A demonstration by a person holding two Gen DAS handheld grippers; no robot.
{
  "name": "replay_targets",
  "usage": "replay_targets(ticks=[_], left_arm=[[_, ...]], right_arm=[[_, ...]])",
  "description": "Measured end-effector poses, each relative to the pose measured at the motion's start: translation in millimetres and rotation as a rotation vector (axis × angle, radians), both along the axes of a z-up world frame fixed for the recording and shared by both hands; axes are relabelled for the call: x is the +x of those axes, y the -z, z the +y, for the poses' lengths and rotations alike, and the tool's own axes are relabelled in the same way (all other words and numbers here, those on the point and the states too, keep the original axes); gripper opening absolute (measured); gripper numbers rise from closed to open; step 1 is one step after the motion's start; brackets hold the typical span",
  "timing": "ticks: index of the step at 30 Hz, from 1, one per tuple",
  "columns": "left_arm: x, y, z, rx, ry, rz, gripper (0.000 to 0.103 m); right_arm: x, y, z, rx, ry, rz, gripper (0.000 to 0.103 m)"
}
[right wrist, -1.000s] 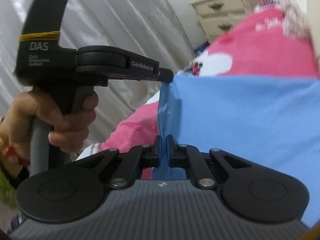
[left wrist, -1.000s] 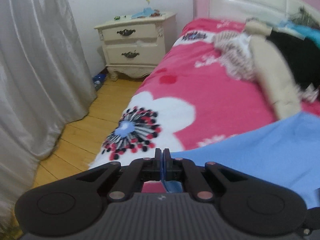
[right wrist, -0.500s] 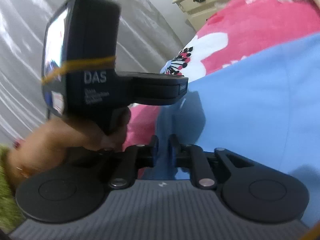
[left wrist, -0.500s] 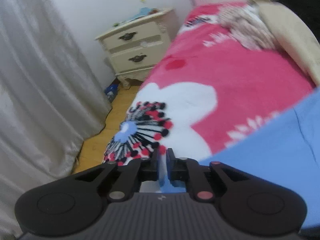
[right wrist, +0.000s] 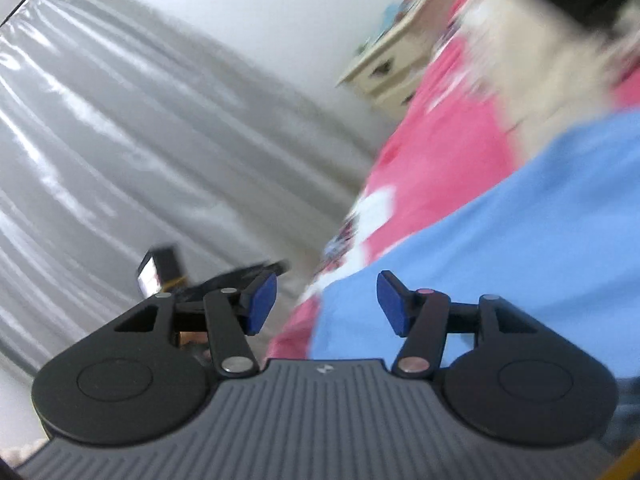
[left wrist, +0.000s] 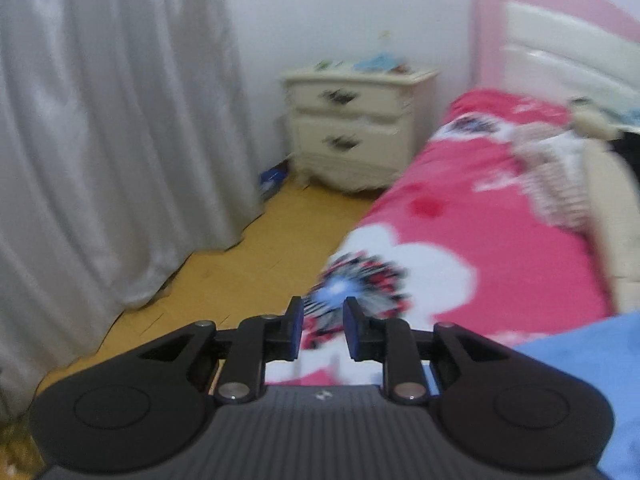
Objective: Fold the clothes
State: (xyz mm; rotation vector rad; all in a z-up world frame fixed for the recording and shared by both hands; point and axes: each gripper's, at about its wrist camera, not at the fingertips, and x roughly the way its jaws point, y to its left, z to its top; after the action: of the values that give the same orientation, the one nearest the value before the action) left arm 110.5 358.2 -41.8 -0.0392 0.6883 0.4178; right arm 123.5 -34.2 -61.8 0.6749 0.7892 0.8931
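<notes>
A light blue garment (right wrist: 500,248) lies spread on the pink flowered bed cover (right wrist: 440,120). In the left wrist view only its corner (left wrist: 592,364) shows at the lower right. My left gripper (left wrist: 322,326) hangs over the bed's edge, its jaws opening with nothing between them. My right gripper (right wrist: 326,306) is tilted above the garment's near edge, jaws opening wide, with no cloth pressed by its pads. The left gripper's body (right wrist: 192,276) shows blurred behind the right one's left finger.
A cream nightstand (left wrist: 356,124) stands by the wall beside the pink headboard (left wrist: 560,28). Grey curtains (left wrist: 100,140) hang at the left over a wooden floor (left wrist: 248,264). Beige, patterned and black clothes (left wrist: 568,176) are piled further up the bed.
Both grippers were shut on the blue garment's edge; they have let it go and their jaws have spread. Both hands have pulled back from the cloth, the right rolling to a tilt.
</notes>
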Motion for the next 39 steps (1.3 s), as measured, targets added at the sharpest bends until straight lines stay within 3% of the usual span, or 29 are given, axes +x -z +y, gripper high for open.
replay_targets(ticks=[5, 8, 11, 15, 17, 21, 24, 26, 28, 29, 31, 34, 39], left_arm=[[10.7, -22.1, -81.1, -0.064, 0.269, -0.07, 0.025], [29.7, -20.3, -141.6, -0.148, 0.443, -0.061, 0.025], [44.3, -6.0, -199.4, -0.216, 0.605, -0.019, 0.025], [45.7, 26.4, -277.7, -0.218, 0.79, 0.098, 0.024], [33.6, 38.1, -309.6, -0.166, 0.876, 0.166, 0.025], [6.8, 39.3, -352.5, 0.012, 1.042, 0.281, 0.025], [-8.4, 35.8, -374.8, 0.062, 1.143, 0.324, 0.025], [-14.7, 41.8, -397.1, 0.055, 1.204, 0.326, 0.025], [-21.4, 54.1, -418.1, 0.032, 1.24, 0.295, 0.025], [-25.2, 61.6, -426.8, 0.024, 1.25, 0.276, 0.025], [-32.8, 77.5, -439.7, 0.035, 1.258, 0.241, 0.025], [-34.0, 97.8, -448.6, 0.042, 1.232, 0.246, 0.025], [-25.4, 103.1, -444.4, -0.002, 1.217, 0.273, 0.026]], right_arm=[[-23.5, -44.9, -154.4, -0.211, 0.272, 0.01, 0.055], [-43.9, -71.8, -229.5, -0.401, 0.448, 0.075, 0.055], [-63.6, -72.8, -279.9, -0.492, 0.547, 0.186, 0.054], [-78.6, -29.8, -303.0, -0.506, 0.629, 0.331, 0.051], [-79.0, -3.6, -310.9, -0.468, 0.653, 0.39, 0.048], [-64.1, 30.9, -316.0, -0.401, 0.628, 0.408, 0.043], [-47.3, 47.6, -316.0, -0.397, 0.592, 0.381, 0.04], [-36.1, 57.9, -316.3, -0.397, 0.563, 0.374, 0.034], [-24.3, 69.0, -316.2, -0.411, 0.548, 0.376, 0.011], [-19.8, 72.4, -315.6, -0.421, 0.542, 0.367, 0.004], [-15.2, 64.4, -310.4, -0.479, 0.534, 0.306, 0.001], [-9.4, 33.8, -287.9, -0.67, 0.503, 0.103, 0.001], [6.0, -4.1, -236.6, -1.191, 0.433, -0.296, 0.001]])
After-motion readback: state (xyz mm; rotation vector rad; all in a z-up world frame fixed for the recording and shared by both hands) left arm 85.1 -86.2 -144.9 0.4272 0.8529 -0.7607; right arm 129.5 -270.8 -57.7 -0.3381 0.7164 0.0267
